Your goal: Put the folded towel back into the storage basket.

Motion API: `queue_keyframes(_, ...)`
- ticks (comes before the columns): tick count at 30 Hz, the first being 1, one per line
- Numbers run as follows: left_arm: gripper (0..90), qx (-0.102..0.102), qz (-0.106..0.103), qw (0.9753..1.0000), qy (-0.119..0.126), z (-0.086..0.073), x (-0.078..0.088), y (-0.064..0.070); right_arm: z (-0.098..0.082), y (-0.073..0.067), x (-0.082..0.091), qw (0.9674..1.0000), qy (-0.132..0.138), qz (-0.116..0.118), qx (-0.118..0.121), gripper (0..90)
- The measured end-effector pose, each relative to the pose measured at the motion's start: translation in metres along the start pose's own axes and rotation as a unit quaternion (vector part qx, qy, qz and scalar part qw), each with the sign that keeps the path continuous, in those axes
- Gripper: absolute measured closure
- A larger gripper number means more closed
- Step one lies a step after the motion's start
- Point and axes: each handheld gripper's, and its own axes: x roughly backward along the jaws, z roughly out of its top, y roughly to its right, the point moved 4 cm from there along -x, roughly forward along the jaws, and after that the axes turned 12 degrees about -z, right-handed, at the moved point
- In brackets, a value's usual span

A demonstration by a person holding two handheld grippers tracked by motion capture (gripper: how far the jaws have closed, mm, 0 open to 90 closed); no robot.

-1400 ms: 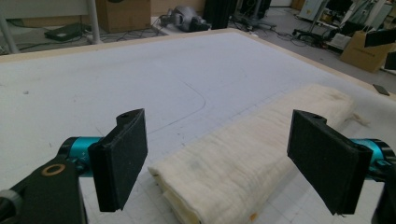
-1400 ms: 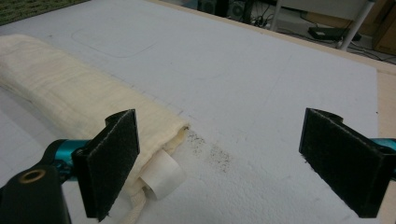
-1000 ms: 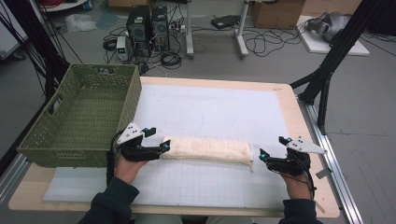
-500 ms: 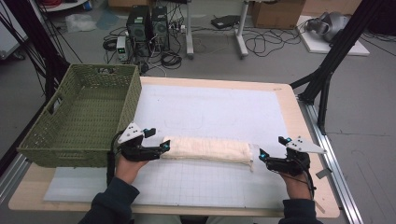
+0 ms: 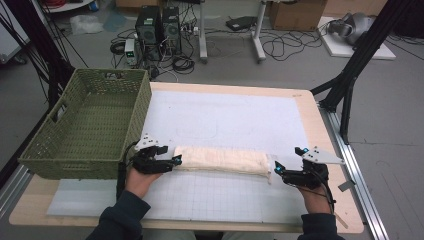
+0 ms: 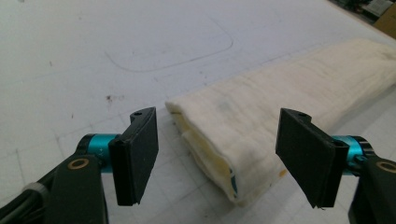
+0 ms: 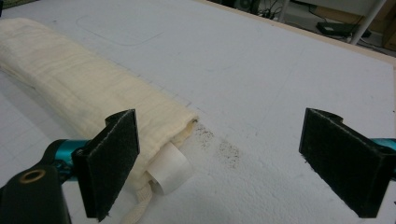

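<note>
1. Standing at the far left, just beyond the left gripper (image 5: pixel 175 161), the green basket (image 5: pixel 90 130) sits with its open top handy, probably as the place the cloth will go.
2. The left gripper straddles the near end of the folded cream cloth (image 6: pixel 243 135); its jaws have just been closing, yet both pads are apart from the fabric (gaps show on each side), so nothing is gripped.
3. The cloth lies flat on the white mat (image 5: pixel 225 120) between the 2 grippers, long side across, so each end can be taken by 1 hand.
4. The right gripper (image 7: pixel 224 163) rests with its jaws spread wide; the cloth's other end and its white tag (image 7: pixel 170 172) lie just beside the left-hand pad, untouched, lined up for a pinch.
</note>
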Motion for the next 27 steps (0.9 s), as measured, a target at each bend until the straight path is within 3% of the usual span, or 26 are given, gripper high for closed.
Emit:
queue_keyframes(4, 35.7, -0.002, -0.005, 0.9999, -0.009, -0.003, -0.003, 0.000, 0.001, 0.000, 0.000, 1.0000, 0.002, 0.003, -0.002, 11.5)
queue_keyframes(18, 45.1, -0.010, 0.011, 0.9985, -0.053, -0.012, -0.015, 0.003, 0.001, -0.005, -0.003, 0.9999, 0.000, 0.007, 0.007, 11.6)
queue_keyframes(27, 45.5, -0.040, 0.020, 0.9963, -0.074, -0.014, -0.016, 0.008, 0.001, -0.007, -0.003, 0.9999, 0.000, 0.007, 0.012, 11.6)
